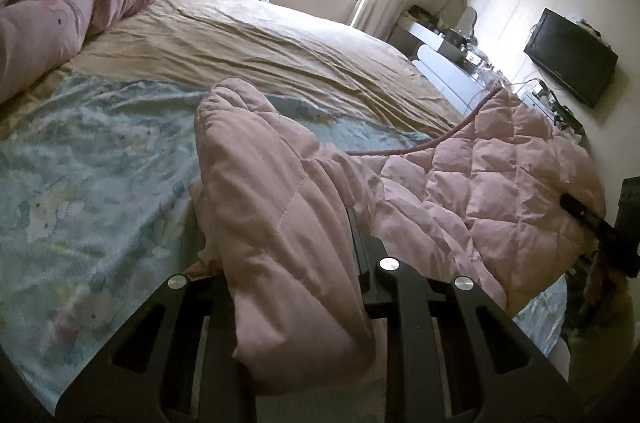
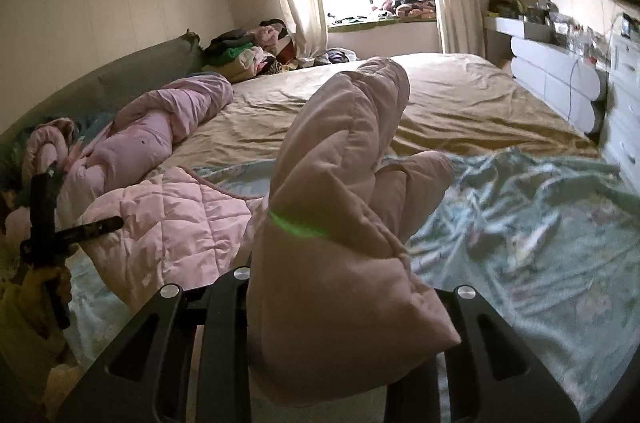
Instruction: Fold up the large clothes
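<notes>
A pale pink quilted jacket [image 1: 472, 183] hangs spread between my two grippers above the bed. In the left wrist view a thick padded fold [image 1: 272, 191] bulges up from my left gripper [image 1: 292, 255], which is shut on it; the fabric hides most of the fingers. My right gripper [image 1: 580, 211] shows at the right edge, clamped on the garment's far side. In the right wrist view another bunched fold [image 2: 340, 183] rises out of my right gripper [image 2: 324, 275], shut on it. The left gripper [image 2: 96, 225] grips the quilted panel [image 2: 180, 219] at the left.
Under the jacket lie a light blue patterned sheet [image 1: 92, 159] and a tan bedspread [image 1: 248, 39]. A rolled pink duvet [image 1: 72, 11] lies by the headboard, with a clothes pile [image 2: 248, 55] beyond. White drawers [image 2: 560, 79] and a wall television [image 1: 572, 59] line the far side.
</notes>
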The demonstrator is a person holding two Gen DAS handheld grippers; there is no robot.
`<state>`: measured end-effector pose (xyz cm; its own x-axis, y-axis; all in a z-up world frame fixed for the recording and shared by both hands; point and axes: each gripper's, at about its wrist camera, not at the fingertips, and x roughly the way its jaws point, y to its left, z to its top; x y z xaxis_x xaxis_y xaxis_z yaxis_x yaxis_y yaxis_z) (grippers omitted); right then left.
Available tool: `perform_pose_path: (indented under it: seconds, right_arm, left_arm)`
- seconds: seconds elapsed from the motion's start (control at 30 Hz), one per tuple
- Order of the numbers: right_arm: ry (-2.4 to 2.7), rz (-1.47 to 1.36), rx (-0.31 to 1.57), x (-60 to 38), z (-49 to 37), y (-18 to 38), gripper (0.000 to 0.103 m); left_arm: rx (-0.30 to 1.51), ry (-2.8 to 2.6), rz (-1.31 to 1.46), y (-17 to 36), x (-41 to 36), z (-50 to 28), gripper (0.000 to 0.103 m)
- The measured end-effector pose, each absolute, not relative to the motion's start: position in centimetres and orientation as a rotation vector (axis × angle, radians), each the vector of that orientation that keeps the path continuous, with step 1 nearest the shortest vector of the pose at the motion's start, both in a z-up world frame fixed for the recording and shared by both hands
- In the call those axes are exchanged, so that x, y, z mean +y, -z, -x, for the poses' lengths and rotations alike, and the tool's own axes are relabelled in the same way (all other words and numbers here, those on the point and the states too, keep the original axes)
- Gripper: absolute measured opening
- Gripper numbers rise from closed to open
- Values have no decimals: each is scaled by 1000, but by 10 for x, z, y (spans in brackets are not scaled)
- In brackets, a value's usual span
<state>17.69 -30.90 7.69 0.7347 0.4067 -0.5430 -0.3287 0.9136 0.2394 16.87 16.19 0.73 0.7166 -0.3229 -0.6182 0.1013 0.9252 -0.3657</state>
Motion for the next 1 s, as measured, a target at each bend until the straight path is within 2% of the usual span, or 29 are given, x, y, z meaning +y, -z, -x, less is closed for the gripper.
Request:
perform_pose_path:
  seconds: [0.53, 0.73, 1.0]
  right_arm:
    - [-189, -316, 783, -377, -170, 12, 27]
    - [-117, -359, 852, -389, -165, 44, 31]
    - [-41, -362, 918, -390, -163, 75, 54]
  left_arm:
    - [805, 170, 279, 39, 162, -160, 14]
    - [836, 156, 252, 55, 159, -167, 16]
    - [862, 137, 227, 76, 156, -170, 23]
